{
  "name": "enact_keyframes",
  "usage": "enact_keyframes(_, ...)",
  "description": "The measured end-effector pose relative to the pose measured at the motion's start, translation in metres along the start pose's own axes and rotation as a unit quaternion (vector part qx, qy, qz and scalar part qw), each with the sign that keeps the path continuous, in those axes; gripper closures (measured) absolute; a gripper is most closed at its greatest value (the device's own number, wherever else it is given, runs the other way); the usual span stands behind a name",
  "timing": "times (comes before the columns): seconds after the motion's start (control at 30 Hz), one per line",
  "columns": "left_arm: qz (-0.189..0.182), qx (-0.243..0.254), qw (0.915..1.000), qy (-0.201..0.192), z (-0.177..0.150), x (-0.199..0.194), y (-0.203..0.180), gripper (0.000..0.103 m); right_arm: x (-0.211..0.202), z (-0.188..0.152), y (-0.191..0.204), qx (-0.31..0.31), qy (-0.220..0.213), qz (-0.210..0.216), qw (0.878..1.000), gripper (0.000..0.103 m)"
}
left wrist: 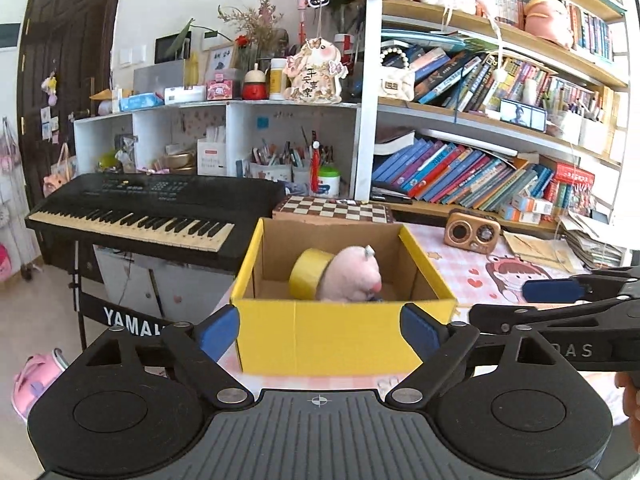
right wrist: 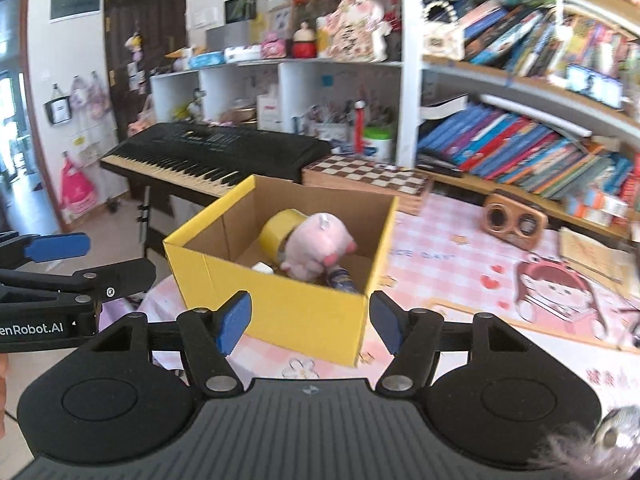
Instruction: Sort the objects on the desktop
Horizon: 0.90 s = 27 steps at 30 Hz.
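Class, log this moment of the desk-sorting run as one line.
left claw: open, empty | right claw: open, empty | yellow cardboard box: holds pink plush pig, yellow tape roll

Bright, even daylight in both views, strongest at the right edge of the left wrist view, washing out the tall white-framed bookshelf (left wrist: 500, 92) there. Soft, faint shadows only, inside the open yellow cardboard box (left wrist: 344, 320). Heavy fisheye bending at the edges, curving the dark wooden door (right wrist: 144, 36). Sharp in the left wrist view; smeared by motion blur in the right wrist view, worst on the slanted colourful books (right wrist: 520, 152).
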<state>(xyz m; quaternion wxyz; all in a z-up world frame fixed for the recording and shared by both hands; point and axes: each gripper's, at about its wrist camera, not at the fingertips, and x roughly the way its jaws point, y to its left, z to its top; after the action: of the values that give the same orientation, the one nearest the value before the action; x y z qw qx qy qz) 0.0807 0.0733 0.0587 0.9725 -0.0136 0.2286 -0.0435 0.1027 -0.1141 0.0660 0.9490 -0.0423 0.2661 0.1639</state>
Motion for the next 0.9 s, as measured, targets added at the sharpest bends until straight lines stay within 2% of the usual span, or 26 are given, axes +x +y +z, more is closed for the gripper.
enact_keyframes(0.13, 0.005, -0.003, 1.0, 0.002, -0.012, -0.013, -0.004, 0.01, -0.018, -0.02, 0.005, 0.009, 0.001, -0.023, 1.0, 0.033)
enact_keyframes(0.33, 0.016, -0.012, 0.9998, 0.003, -0.029, -0.025, -0.009, 0.006, -0.032, -0.049, 0.004, 0.029, 0.012, -0.045, 0.998, 0.032)
enact_keyframes(0.67, 0.021, -0.02, 0.9987, 0.041, -0.06, -0.034, -0.036, 0.006, -0.057, -0.094, -0.011, 0.054, 0.027, -0.102, 0.993, 0.021)
enact_keyframes(0.9, 0.021, 0.0, 0.9974, 0.069, -0.072, -0.035, -0.058, 0.005, -0.069, -0.121, -0.022, 0.086, 0.054, -0.129, 0.986, 0.016)
